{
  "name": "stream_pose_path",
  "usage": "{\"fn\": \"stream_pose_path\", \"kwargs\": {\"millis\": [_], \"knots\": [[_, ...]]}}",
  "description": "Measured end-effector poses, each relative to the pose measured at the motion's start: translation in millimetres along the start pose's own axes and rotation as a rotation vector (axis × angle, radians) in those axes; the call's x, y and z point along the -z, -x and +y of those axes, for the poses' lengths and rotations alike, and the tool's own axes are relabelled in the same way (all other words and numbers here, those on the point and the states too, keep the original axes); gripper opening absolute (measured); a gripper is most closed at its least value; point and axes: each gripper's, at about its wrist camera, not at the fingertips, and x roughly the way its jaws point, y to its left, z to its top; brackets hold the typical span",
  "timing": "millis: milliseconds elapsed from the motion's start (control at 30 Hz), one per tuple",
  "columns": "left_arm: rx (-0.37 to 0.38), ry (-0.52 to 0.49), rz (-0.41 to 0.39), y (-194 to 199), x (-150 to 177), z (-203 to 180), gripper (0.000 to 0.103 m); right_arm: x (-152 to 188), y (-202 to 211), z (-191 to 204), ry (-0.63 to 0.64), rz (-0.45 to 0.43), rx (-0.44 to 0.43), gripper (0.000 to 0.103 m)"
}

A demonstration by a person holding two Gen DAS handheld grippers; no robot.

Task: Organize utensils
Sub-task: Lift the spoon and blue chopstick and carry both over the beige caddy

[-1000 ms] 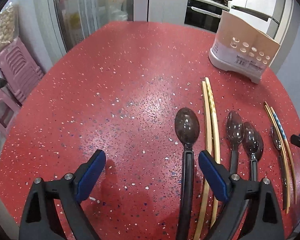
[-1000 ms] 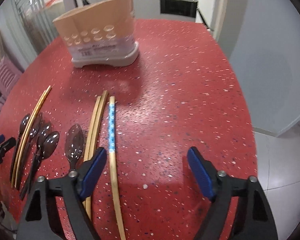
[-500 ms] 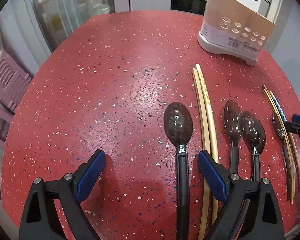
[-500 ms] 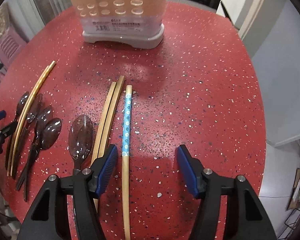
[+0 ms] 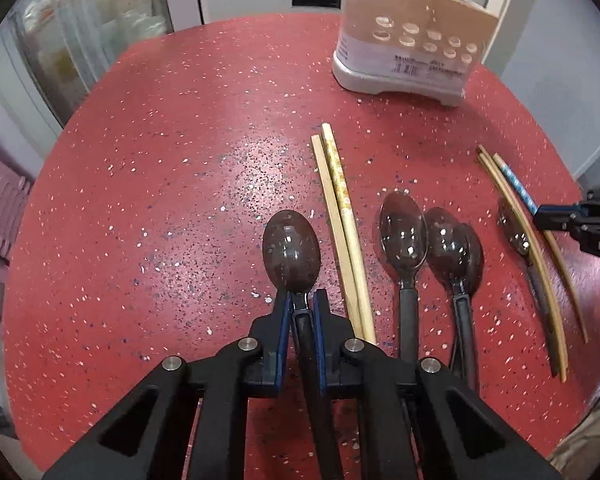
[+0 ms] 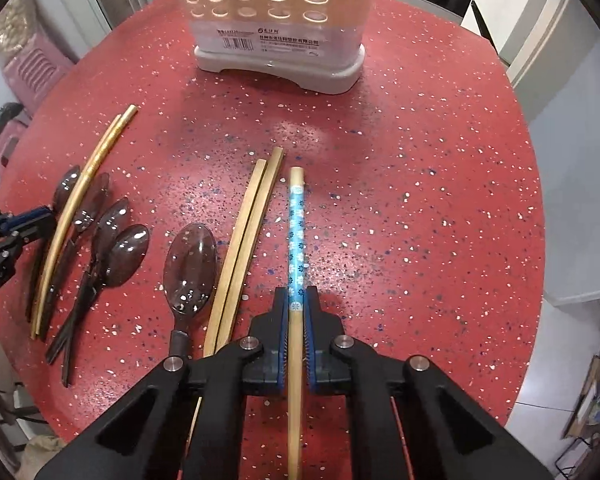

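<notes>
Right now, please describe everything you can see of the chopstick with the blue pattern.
The blue-patterned chopstick is one slim, pale wooden stick with a blue band of small white marks along its upper part. It lies flat on the red speckled table, pointing toward the utensil holder, beside a plain pair of chopsticks. The right gripper has its jaws shut on it just below the band.

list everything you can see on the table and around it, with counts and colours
table: one, red speckled, round
utensil holder: one, beige with grey base, far side of table
spoons: five, dark translucent with black handles, lying near edge; one gripped
plain chopsticks: four, pale wood, two pairs among the spoons
blue patterned chopstick: one, wood with blue band, rightmost, gripped
stools: pink, stacked left of table
left gripper: black, blue pads, shut on spoon handle
right gripper: black, blue pads, shut on blue patterned chopstick
</notes>
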Motion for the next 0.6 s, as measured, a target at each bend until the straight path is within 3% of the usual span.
{"fn": "stream_pose_path", "kwargs": {"millis": [267,433,600], "knots": [[0.052,0.119,-0.171,42.8,17.8,12.3,0.036,11.9,43.6,-14.8,-0.064,-0.154,-0.141,0.008],[0.069,0.133,-0.296,81.3,-4.9,7.4,0.036,6.1,84.4,-22.3,-0.1,-0.271,-0.214,0.008],[0.101,0.149,-0.435,117.9,-44.0,0.5,0.036,-12.1,130.4,-32.3,-0.123,-0.411,-0.231,0.008]]}}
